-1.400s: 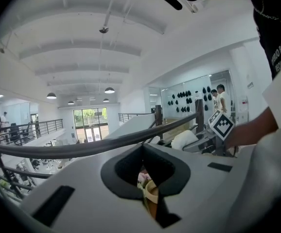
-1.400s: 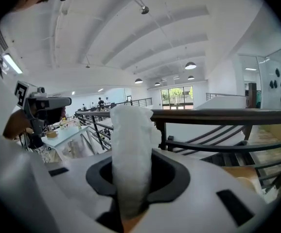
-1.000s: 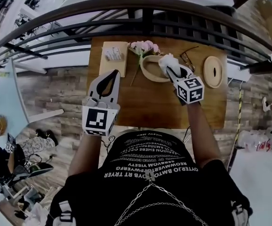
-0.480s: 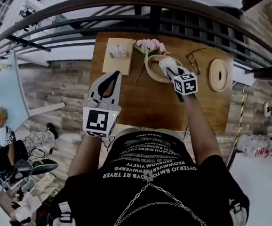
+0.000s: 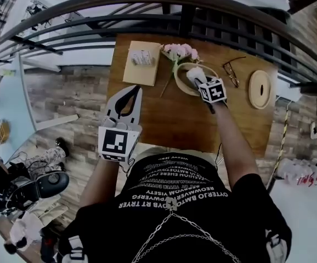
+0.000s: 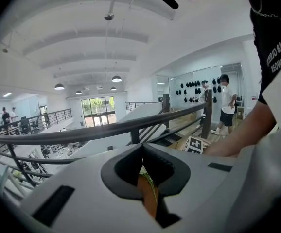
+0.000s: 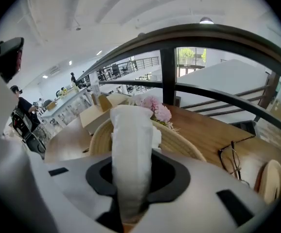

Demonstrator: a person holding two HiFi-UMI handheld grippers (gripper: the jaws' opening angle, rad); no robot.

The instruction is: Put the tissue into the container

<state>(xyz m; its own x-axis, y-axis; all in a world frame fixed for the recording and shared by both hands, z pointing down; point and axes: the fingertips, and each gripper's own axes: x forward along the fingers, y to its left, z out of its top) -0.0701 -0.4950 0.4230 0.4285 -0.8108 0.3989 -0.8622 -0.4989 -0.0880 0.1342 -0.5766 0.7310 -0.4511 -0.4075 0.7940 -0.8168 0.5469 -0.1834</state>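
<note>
Now, your counter [image 5: 169,119] carries the container [image 5: 177,84] at its twelve o'clock. Your right gripper [image 5: 198,80] hangs by the container's five-o'clock rim, its jaws pinching the tissue [image 7: 131,144]. The left gripper [image 5: 134,90], at eight o'clock, has jaws pressed together, empty. This looks like delivery: lower in, then release. Only the mirrored shirt print [image 5: 172,188] shows writing.

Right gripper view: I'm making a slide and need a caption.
Right gripper clamps a white tissue over the woven container, pink flowers behind on the wooden table.
</note>
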